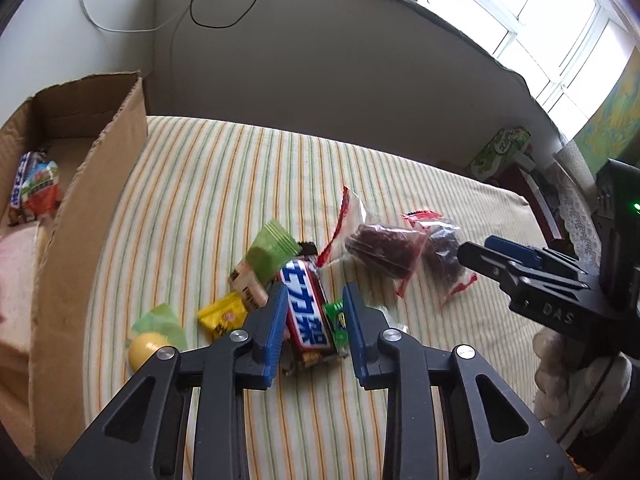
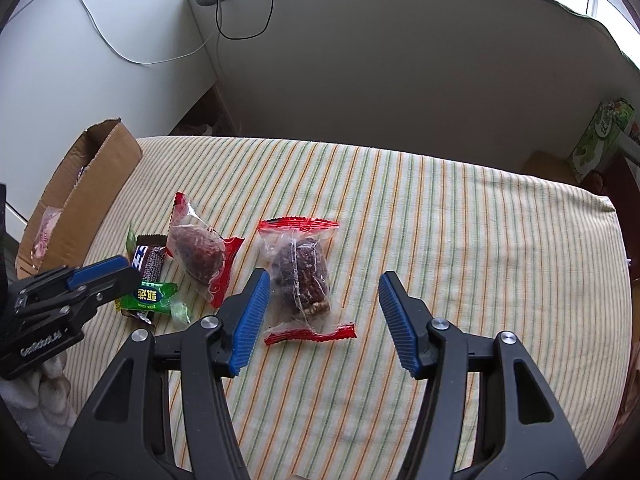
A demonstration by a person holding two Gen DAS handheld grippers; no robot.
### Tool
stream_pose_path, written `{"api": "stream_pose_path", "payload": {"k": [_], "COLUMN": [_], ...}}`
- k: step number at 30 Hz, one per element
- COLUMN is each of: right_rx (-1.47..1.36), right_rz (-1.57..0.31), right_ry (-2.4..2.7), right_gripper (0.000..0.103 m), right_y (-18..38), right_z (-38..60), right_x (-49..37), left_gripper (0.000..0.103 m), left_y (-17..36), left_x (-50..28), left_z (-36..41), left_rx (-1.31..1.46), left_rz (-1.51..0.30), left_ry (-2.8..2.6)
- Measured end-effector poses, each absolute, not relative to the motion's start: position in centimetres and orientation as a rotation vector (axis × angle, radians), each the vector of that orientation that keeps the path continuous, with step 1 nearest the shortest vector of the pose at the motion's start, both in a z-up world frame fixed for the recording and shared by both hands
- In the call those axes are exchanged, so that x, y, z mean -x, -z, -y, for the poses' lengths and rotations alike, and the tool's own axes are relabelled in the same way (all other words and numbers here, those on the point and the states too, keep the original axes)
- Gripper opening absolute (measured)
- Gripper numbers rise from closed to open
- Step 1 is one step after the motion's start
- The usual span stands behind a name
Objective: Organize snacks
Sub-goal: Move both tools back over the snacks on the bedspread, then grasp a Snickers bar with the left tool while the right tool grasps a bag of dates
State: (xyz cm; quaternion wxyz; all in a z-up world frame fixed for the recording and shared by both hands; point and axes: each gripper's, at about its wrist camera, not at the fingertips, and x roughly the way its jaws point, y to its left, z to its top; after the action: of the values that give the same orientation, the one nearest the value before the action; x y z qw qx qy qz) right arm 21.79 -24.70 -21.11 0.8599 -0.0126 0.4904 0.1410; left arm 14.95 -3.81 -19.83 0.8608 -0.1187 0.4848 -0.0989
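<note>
While the cardboard box (image 1: 92, 184) stands at the far left with some snacks already inside, the left gripper (image 1: 314, 320) straddles the chocolate bar (image 1: 306, 312) lying right of it, long axis along the fingers, blue pads close but not visibly pressing. Further right lie two red-edged date packets (image 2: 300, 276), one partly between the spread right gripper (image 2: 320, 320) pads, untouched.

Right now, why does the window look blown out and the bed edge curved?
Left wrist view: the window glares white against the dimmer room. Right wrist view: the fisheye lens bows the striped bedcover and darkens the corners. Both stay sharp on the snacks.
</note>
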Motion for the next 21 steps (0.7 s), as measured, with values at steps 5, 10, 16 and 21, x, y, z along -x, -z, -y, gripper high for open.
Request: {"api": "stream_pose_path", "payload": {"k": [5, 10, 16, 21], "right_rx": [0.012, -0.007, -0.003, 0.001], "right_rz": [-1.021, -1.013, -1.015, -1.029], "right_ry": [-0.289, -0.299, -0.3, -0.303], "right_gripper": [0.059, 0.059, 0.059, 0.059], "right_y": [20.9, 20.5, 20.6, 21.3], "right_z": [25.0, 25.3, 25.2, 25.3], "right_x": [-21.9, -21.6, -21.2, -21.5], "left_gripper": [0.027, 0.027, 0.028, 0.031], "left_y": [19.9, 20.5, 20.6, 21.3], "left_x": [-15.5, -15.4, -14.8, -14.9], "left_z": [3.3, 3.5, 5.8, 6.1], "left_rx": [0.248, 0.208, 0.146, 0.169], "left_rz": [-1.03, -1.034, -1.028, -1.029], "left_ry": [0.183, 0.172, 0.206, 0.189]}}
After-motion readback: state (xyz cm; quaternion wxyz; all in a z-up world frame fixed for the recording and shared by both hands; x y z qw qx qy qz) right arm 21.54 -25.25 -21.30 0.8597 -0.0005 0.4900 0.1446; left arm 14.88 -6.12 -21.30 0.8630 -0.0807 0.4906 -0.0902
